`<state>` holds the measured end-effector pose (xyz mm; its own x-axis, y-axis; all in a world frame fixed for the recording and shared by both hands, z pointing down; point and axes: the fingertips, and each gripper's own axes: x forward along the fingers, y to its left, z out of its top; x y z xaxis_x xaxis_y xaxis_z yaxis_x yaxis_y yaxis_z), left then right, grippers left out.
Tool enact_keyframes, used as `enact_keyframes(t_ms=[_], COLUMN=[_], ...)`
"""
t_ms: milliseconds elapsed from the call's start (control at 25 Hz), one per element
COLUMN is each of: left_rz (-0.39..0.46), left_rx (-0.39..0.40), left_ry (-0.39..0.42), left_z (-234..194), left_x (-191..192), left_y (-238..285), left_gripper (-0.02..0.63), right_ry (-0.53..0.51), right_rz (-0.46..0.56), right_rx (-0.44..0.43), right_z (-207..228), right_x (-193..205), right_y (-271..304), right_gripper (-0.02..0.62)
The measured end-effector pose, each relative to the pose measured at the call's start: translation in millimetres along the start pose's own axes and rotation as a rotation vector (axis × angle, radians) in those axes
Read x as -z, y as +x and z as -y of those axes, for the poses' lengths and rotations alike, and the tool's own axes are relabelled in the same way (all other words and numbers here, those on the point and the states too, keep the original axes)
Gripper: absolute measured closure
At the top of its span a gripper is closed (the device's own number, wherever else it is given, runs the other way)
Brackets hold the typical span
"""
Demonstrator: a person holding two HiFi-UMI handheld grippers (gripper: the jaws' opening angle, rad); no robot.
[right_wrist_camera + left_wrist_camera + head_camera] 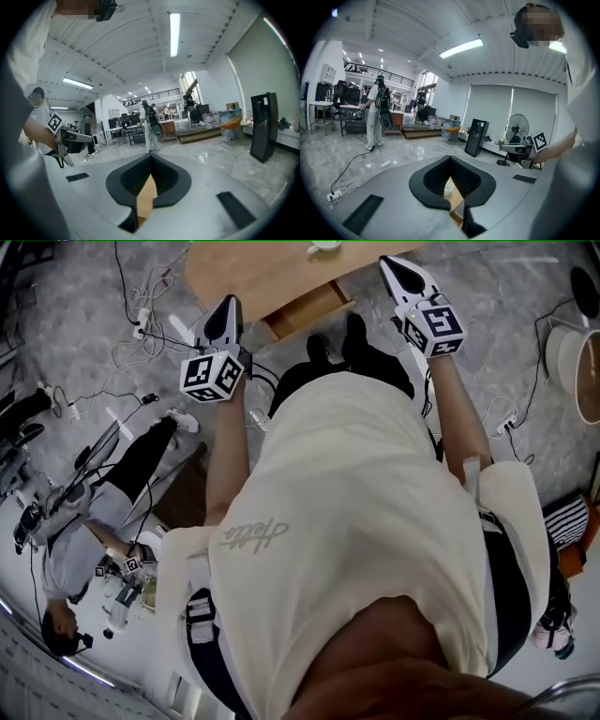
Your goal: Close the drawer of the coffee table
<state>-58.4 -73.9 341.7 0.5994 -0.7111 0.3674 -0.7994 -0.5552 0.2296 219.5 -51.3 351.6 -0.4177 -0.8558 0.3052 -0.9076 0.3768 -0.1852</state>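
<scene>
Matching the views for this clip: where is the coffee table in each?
Head view: table top centre, drawer out.
Left gripper view: table, a sliver low centre between the jaws.
Right gripper view: table, the same, low centre.
Shared landmark: black tower, in both gripper views only.

**Cream T-shirt, black trousers, marker-cubed grippers**

The person wears a loose cream T-shirt (pixel 356 521) with short sleeves and pale grey script lettering (pixel 253 535) across the front. Below it are black trousers (pixel 370 367) and black shoes (pixel 355 331). The left gripper (pixel 228 306) and right gripper (pixel 392 265) look alike: a light grey shell, black tapering jaws lined with ribbed pads, and a white cube (pixel 213 374) printed with black square markers.
</scene>
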Motion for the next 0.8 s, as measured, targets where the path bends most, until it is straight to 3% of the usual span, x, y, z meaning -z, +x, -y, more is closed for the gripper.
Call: enact_keyframes(t_ms=[200,360,520,680,800], left_rz=[-0.074,-0.109,-0.159,-0.241,-0.313], left_rx=[-0.048,-0.094,-0.12,-0.13,-0.17], left_ry=[0.019,-0.056,-0.139,-0.198,-0.288], left_z=[11,1,-15,-25,-34], left_x=[33,66,109,164,222], left_y=[13,8,1,-3,-8], left_gripper=[0.603,0.603,0.603,0.603,0.603], right_ry=[0.017,0.056,0.026,0.1,0.125], right_rz=[-0.163,-0.263,-0.377,-0.475,-0.556], right_rx=[-0.078,-0.133,-0.17,-0.154,-0.152], right_z=[26,18,0,-4,-7], right_x=[72,114,155,202,241], right_y=[24,38,53,54,46], right_gripper=[0.601,0.601,0.601,0.601,0.601])
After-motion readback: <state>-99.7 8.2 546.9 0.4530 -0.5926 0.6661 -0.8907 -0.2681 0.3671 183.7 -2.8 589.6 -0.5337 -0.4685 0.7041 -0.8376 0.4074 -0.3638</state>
